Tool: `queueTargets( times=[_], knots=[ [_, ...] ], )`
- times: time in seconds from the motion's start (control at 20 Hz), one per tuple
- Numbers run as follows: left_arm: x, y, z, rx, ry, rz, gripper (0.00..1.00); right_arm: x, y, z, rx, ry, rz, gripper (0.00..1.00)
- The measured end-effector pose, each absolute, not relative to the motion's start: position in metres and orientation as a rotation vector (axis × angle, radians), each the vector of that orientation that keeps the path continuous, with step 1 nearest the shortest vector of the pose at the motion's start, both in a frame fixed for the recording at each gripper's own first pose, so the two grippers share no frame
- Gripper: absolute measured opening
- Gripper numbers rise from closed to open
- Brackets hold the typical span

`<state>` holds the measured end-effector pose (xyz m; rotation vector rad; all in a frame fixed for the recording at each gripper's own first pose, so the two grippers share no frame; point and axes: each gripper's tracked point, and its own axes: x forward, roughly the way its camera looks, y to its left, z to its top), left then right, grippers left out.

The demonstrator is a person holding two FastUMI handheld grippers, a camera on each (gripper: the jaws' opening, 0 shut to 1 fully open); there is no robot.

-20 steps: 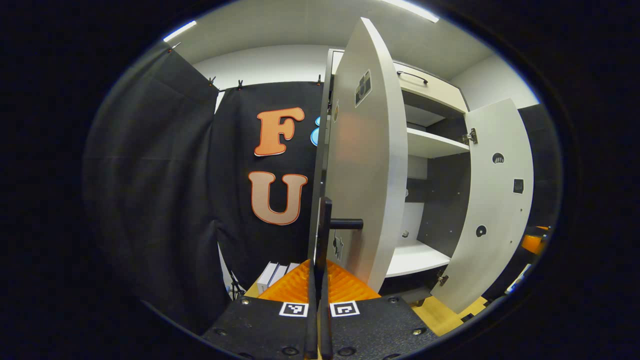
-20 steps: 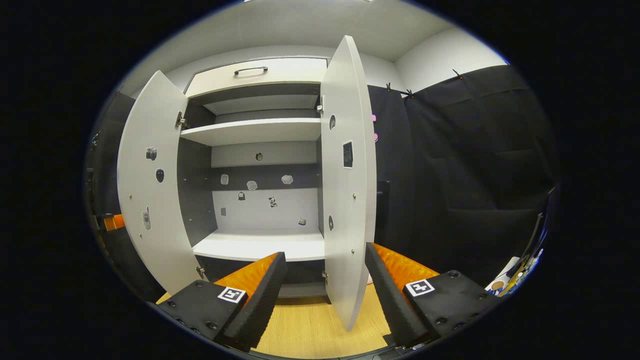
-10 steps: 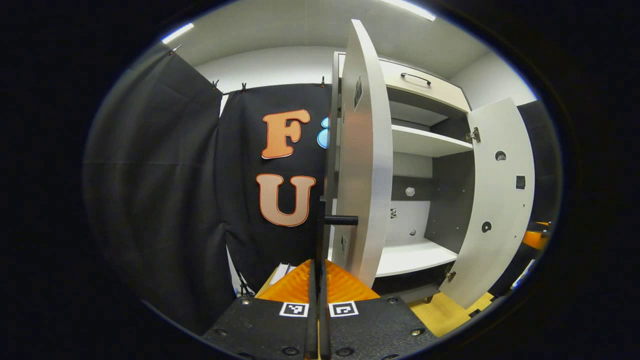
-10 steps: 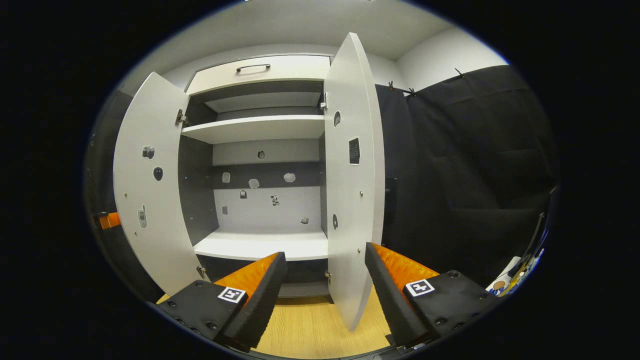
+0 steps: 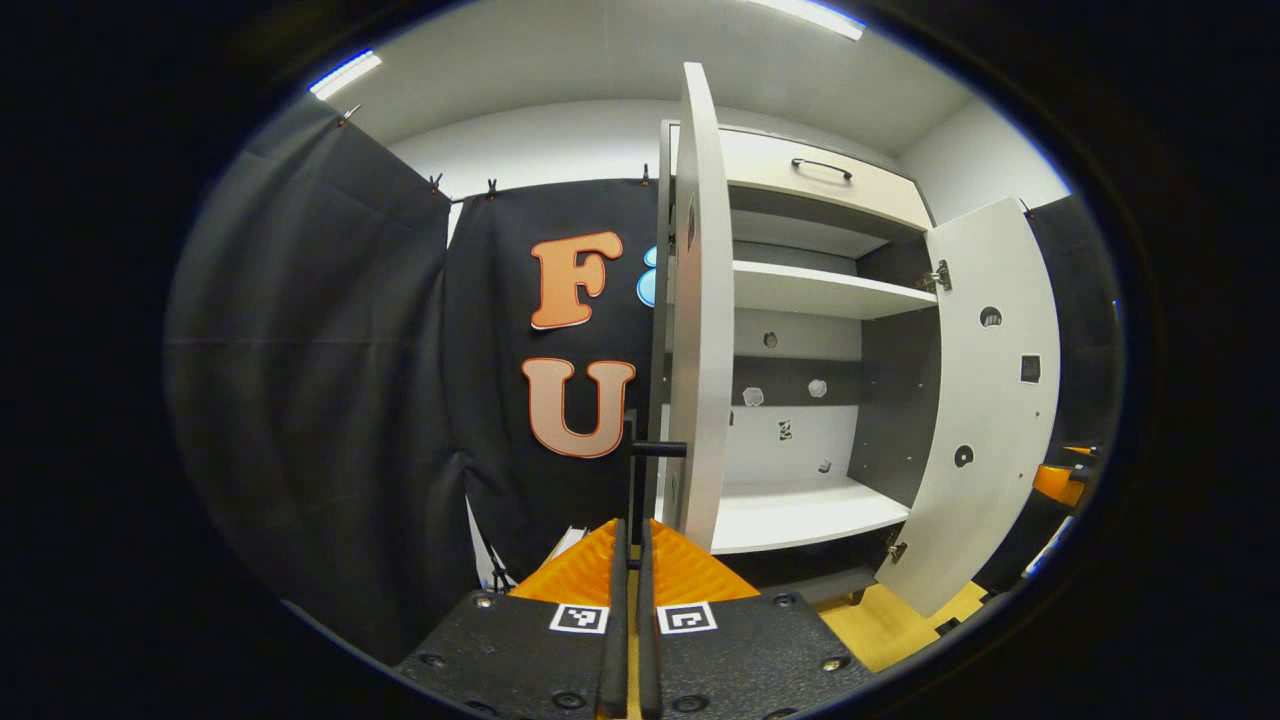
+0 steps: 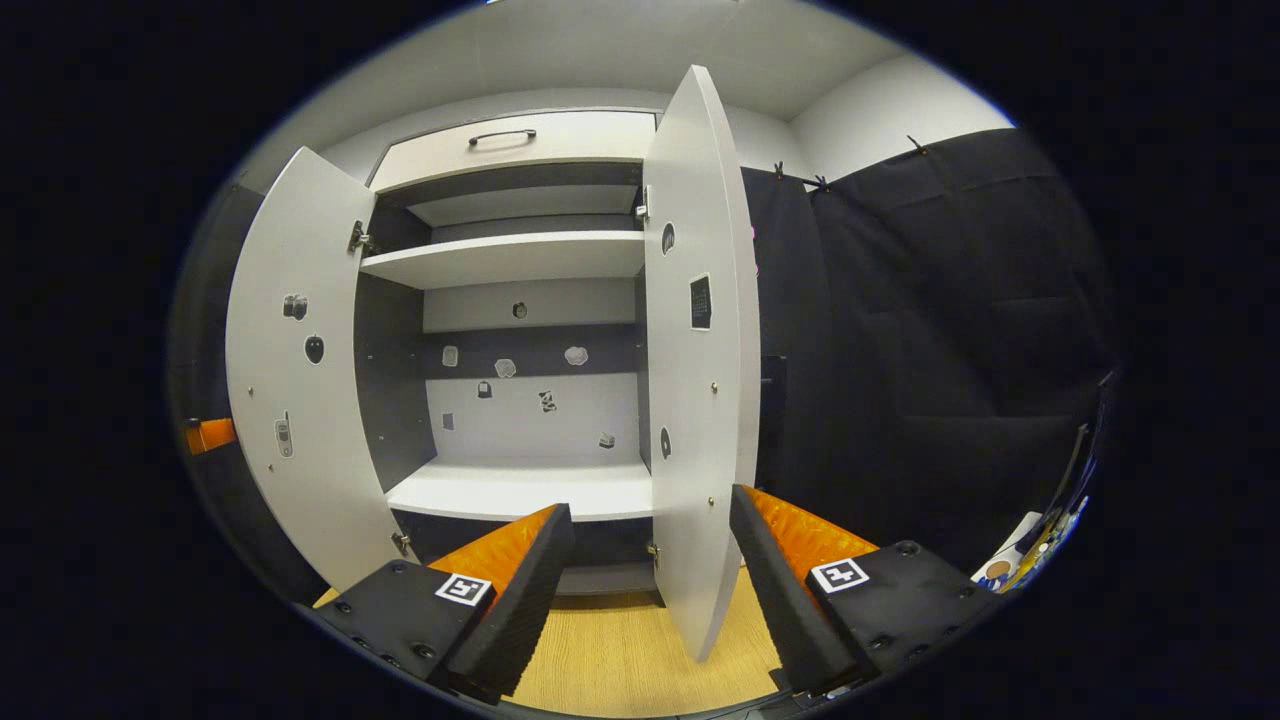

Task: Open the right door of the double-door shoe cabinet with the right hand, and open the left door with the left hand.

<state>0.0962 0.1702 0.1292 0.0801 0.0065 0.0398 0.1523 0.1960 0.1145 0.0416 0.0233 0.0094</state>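
- Nowhere is any writing readable; the small stickers inside the shoe cabinet are too tiny to make out.
- Left tool: pressed together on the handle of the left door, which stands edge-on, mostly hiding that handle.
- Right tool: spread, beside the swung-out right door.

Booth walls: black cloth hung by clips along its top edge, sagging in folds. Same cloth on the other side. Behind and above it, plain white wall and white ceiling. Two strip lights overhead, both lit; second one near the top edge. Floor is light wood laminate. Small white boxes on the floor by the cloth, partly hidden.
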Motion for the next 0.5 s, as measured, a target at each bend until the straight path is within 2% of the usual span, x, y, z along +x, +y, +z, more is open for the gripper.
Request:
queueTargets(
  times=[0.05, 0.15, 0.2, 0.25, 0.3, 0.35, 0.4, 0.45, 0.5],
  knots=[
    [0.09, 0.167, 0.132, 0.082, 0.004, 0.04, 0.05, 0.152, 0.195, 0.115, 0.043, 0.022, 0.01, 1.0],
    [0.079, 0.158, 0.135, 0.082, 0.003, 0.039, 0.14, 0.149, 0.194, 0.116, 0.044, 0.02, 0.012, 1.0],
    [0.073, 0.154, 0.136, 0.078, 0.004, 0.039, 0.16, 0.148, 0.193, 0.118, 0.042, 0.018, 0.012, 1.0],
    [0.068, 0.149, 0.139, 0.067, -0.001, 0.039, 0.19, 0.147, 0.192, 0.119, 0.04, 0.016, 0.012, 0.92],
    [0.063, 0.142, 0.141, 0.055, -0.008, 0.027, 0.22, 0.146, 0.192, 0.12, 0.04, 0.012, 0.011, 1.0],
    [0.06, 0.134, 0.142, 0.046, -0.011, 0.013, 0.24, 0.144, 0.191, 0.122, 0.041, 0.008, 0.01, 0.92],
    [0.057, 0.128, 0.143, 0.042, -0.016, 0.001, 0.29, 0.143, 0.189, 0.123, 0.042, 0.005, 0.01, 0.92],
    [0.054, 0.123, 0.145, 0.04, -0.021, -0.006, 0.48, 0.142, 0.188, 0.123, 0.042, 0.003, 0.01, 0.92],
    [0.054, 0.119, 0.146, 0.039, -0.026, -0.009, 0.46, 0.14, 0.186, 0.124, 0.042, 0.001, 0.009, 0.92]
  ],
)
